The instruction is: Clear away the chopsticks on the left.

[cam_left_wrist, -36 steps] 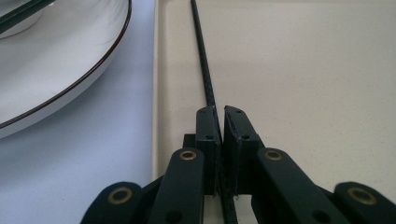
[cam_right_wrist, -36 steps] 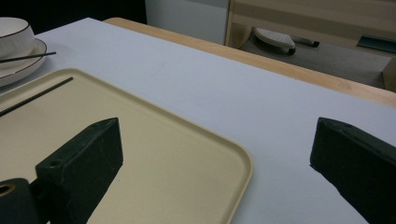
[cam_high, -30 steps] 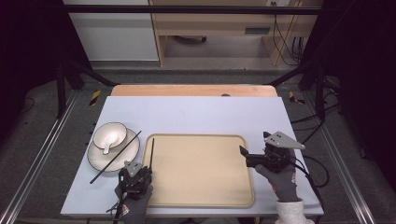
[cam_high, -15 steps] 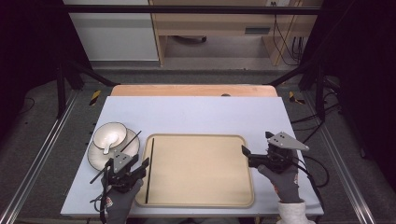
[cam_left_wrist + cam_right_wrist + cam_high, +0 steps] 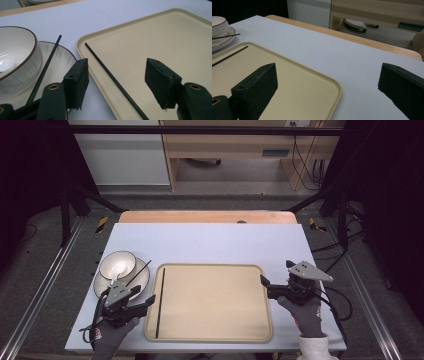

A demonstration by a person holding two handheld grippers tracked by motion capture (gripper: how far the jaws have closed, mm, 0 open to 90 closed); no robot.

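A beige tray (image 5: 215,310) lies mid-table with one black chopstick (image 5: 160,302) along its left side. To its left a white bowl (image 5: 117,265) sits on a white plate (image 5: 140,281), and a second chopstick (image 5: 141,270) leans across them. My left gripper (image 5: 144,296) is open at the tray's left rim; in its own view the left gripper (image 5: 120,85) straddles the tray chopstick (image 5: 110,77), with the bowl (image 5: 15,57) and second chopstick (image 5: 47,66) to its left. My right gripper (image 5: 276,274) stands open at the tray's right rim (image 5: 338,91), holding nothing.
The pale blue table top (image 5: 210,245) has bare room behind and to the right of the tray. A wooden strip (image 5: 207,216) runs along the far edge. Black frame legs and floor cables stand beyond the table.
My left gripper has drawn back to the left, off the tray's corner toward the plate, still open. The chopstick stays on the tray. The right gripper has shifted slightly right.
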